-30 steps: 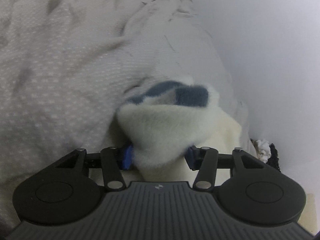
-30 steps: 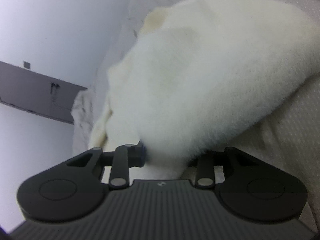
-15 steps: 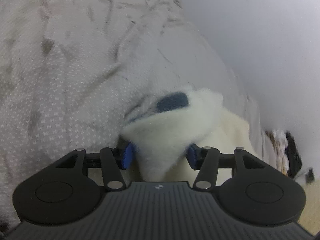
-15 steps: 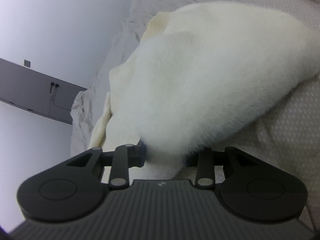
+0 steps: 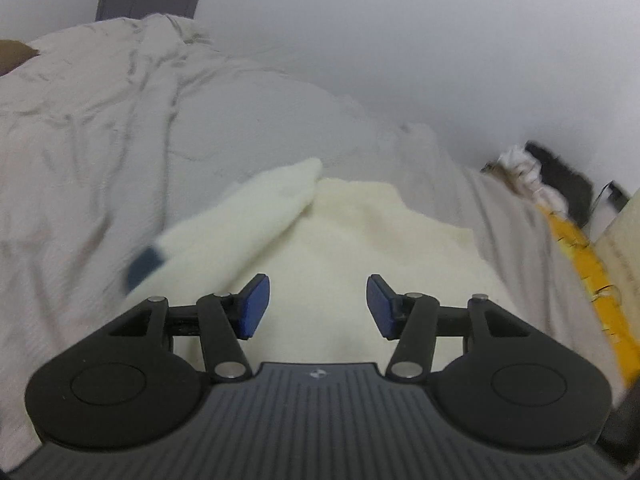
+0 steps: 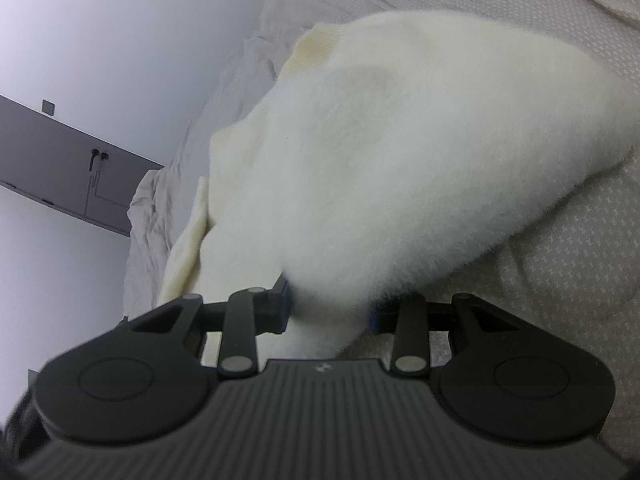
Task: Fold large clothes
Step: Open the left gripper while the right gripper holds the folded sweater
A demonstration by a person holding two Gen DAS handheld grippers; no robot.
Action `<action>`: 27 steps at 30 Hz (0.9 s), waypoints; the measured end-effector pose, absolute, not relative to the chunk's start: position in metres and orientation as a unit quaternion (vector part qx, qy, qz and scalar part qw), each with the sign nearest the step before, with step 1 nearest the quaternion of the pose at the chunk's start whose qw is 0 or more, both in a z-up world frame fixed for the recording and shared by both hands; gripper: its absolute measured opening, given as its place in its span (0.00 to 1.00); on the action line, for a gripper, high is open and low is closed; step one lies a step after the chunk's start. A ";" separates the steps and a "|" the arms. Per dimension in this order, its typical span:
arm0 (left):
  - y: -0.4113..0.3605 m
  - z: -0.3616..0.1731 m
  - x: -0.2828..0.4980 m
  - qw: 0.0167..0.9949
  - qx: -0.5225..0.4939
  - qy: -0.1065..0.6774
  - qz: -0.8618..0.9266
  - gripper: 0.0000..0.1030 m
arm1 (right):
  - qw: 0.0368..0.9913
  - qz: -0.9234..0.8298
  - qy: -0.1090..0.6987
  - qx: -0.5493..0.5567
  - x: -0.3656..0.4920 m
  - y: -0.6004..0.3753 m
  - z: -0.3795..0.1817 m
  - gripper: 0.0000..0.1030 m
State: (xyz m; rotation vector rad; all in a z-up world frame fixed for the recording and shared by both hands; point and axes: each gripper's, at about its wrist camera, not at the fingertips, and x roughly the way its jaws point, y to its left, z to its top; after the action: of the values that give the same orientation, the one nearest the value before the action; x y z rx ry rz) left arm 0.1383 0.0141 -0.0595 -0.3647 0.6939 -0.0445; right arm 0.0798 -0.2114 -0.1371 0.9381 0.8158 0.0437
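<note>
A fluffy cream sweater (image 5: 360, 232) lies on the pale bed sheet (image 5: 100, 140). Its sleeve (image 5: 248, 216), ending in a dark blue cuff (image 5: 146, 266), is laid slantwise over the body, blurred. My left gripper (image 5: 316, 308) hovers above the sweater, open, its blue pads apart with nothing between them. In the right wrist view the sweater (image 6: 420, 152) bulges up in a thick fold. My right gripper (image 6: 330, 312) is shut on its near edge, and the fabric hides most of both pads.
A white wall runs along the far side of the bed. At the right edge lie a yellow fringed cloth (image 5: 576, 248) and a dark and white heap (image 5: 560, 184). A grey panel (image 6: 60, 160) with earphones hanging on it is on the wall.
My left gripper let go of the sleeve fold, rose and rolled level. The sleeve now lies on the sweater's body. The right gripper kept its hold and its place.
</note>
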 end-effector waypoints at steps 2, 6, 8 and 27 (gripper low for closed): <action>0.003 -0.070 0.161 0.920 -0.163 0.356 -0.018 0.56 | 0.812 0.022 0.381 0.441 0.079 -0.212 -0.138 0.37; -0.007 -0.099 0.201 0.922 -0.076 0.378 0.040 0.47 | 0.820 0.025 0.376 0.432 0.077 -0.209 -0.138 0.37; -0.008 -0.103 0.210 0.925 -0.053 0.371 0.065 0.47 | 0.825 0.026 0.374 0.423 0.077 -0.207 -0.138 0.37; 0.079 -0.123 0.267 0.912 -0.117 0.347 0.183 0.41 | 0.817 0.038 0.376 0.435 0.085 -0.213 -0.146 0.38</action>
State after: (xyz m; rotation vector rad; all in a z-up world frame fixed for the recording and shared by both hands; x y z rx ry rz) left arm 0.2674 0.0790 -0.1229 -0.2415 0.7145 0.3769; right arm 0.0854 -0.2127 -0.1461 0.9266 0.8012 0.0806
